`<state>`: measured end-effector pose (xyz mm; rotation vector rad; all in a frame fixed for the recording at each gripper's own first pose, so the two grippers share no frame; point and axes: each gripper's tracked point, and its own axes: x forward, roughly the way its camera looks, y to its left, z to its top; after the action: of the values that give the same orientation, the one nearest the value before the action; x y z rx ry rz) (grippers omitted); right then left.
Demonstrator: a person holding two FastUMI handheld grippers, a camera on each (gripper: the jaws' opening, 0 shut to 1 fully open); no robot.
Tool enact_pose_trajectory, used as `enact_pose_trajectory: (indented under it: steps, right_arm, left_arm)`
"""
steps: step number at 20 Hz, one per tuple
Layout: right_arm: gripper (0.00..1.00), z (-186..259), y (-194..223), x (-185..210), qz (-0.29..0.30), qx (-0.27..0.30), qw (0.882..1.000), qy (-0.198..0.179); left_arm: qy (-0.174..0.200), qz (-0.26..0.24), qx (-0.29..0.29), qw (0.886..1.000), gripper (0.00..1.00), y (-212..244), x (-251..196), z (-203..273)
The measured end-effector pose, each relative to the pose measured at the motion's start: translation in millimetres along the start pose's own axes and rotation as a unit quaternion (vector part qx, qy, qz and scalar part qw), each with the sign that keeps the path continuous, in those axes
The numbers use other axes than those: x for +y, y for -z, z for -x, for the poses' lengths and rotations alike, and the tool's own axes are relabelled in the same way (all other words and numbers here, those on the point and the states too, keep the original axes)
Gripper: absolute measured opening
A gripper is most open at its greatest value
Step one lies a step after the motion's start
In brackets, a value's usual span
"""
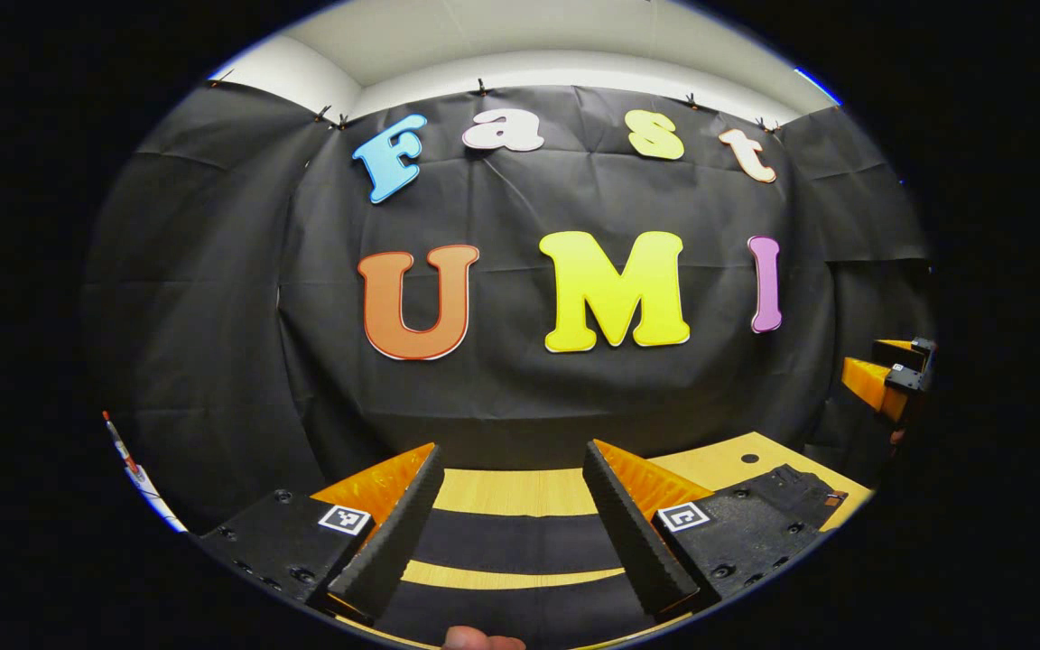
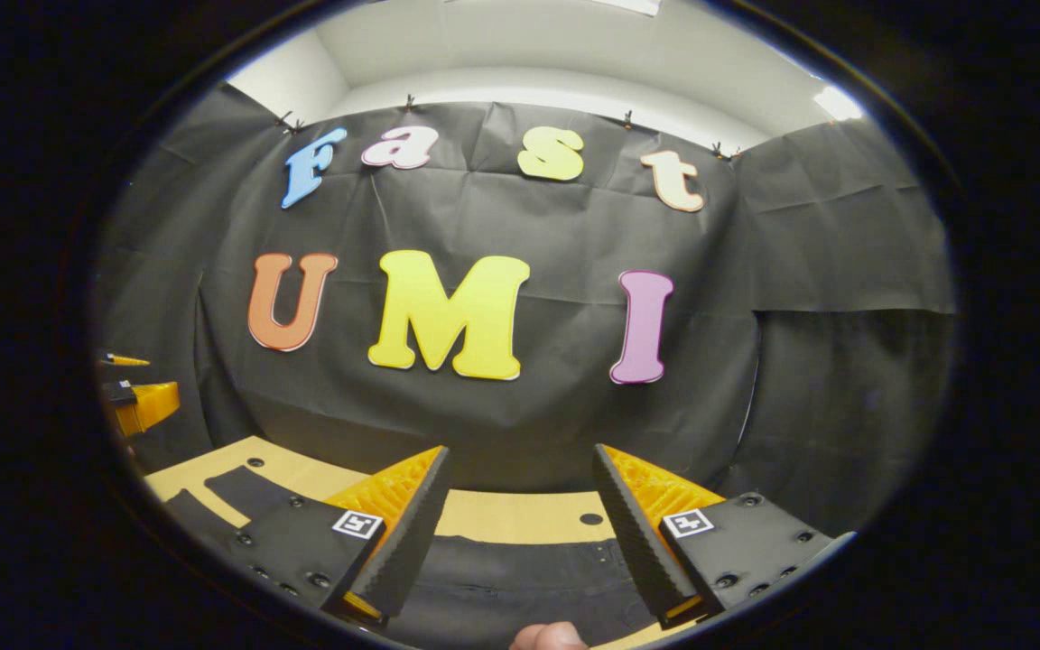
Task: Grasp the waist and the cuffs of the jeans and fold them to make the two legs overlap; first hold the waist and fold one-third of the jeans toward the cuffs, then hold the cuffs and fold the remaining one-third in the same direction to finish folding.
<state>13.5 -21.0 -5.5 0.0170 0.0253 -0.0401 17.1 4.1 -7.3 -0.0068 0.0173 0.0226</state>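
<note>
Two dark legs of the jeans (image 1: 520, 542) lie flat as bands across the wooden table (image 1: 520, 492) at the bottom centre of the left gripper view, with a strip of bare wood between them. In the right gripper view the jeans (image 2: 520, 578) spread over the table (image 2: 520, 516) at the bottom centre, waist end with seams under the fingers, legs running off to lower left.

Left gripper (image 1: 515, 519) hangs above the legs, fingers spread wide, nothing between them. Right gripper (image 2: 520, 524) is also wide open over the waist part, holding nothing. A fingertip (image 1: 482, 640) pokes in at the bottom edge of the left gripper view.

The right gripper also shows at the right edge of the left gripper view, mid height; its opening cannot be told there. Black cloth wall (image 1: 520, 379) stands behind the table.
</note>
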Motion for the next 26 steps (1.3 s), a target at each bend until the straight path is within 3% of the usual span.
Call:
enact_pose_trajectory:
  steps: [5,9,13,15,17,19,20,24,25,26]
  right_arm:
    - [0.96,-12,21,-28,-0.008,0.026,0.999,0.017]
    - [0.96,-17,69,-94,-0.035,0.094,0.993,0.057]
    - [0.96,-4,117,-164,-0.063,0.16,0.98,0.098]
    - [0.96,6,150,-182,-0.12,0.21,0.965,0.096]
    - [0.95,21,192,-191,-0.175,0.276,0.941,0.087]
    - [1.0,25,224,-194,-0.235,0.32,0.914,0.086]
    - [0.98,24,239,-194,-0.266,0.337,0.899,0.089]
    - [0.98,32,283,-179,-0.355,0.378,0.85,0.092]
    - [0.98,34,290,-180,-0.371,0.388,0.839,0.095]
    - [0.98,35,295,-180,-0.386,0.394,0.829,0.097]
  left_arm:
    - [-0.027,0.017,0.026,0.999,0.99,18,23,-6]
    - [-0.073,0.053,0.081,0.993,0.99,62,73,-2]
    - [-0.131,0.098,0.174,0.971,1.0,135,132,32]
    - [-0.129,0.148,0.224,0.955,0.99,176,142,54]
    - [-0.131,0.219,0.278,0.926,0.98,216,143,76]
    - [-0.135,0.316,0.322,0.882,0.99,246,136,101]
    - [-0.142,0.37,0.333,0.856,0.99,257,132,112]
    - [-0.175,0.568,0.336,0.73,0.99,280,117,133]
    - [-0.186,0.595,0.333,0.707,0.99,281,116,135]
    - [-0.196,0.612,0.33,0.692,0.99,282,116,137]
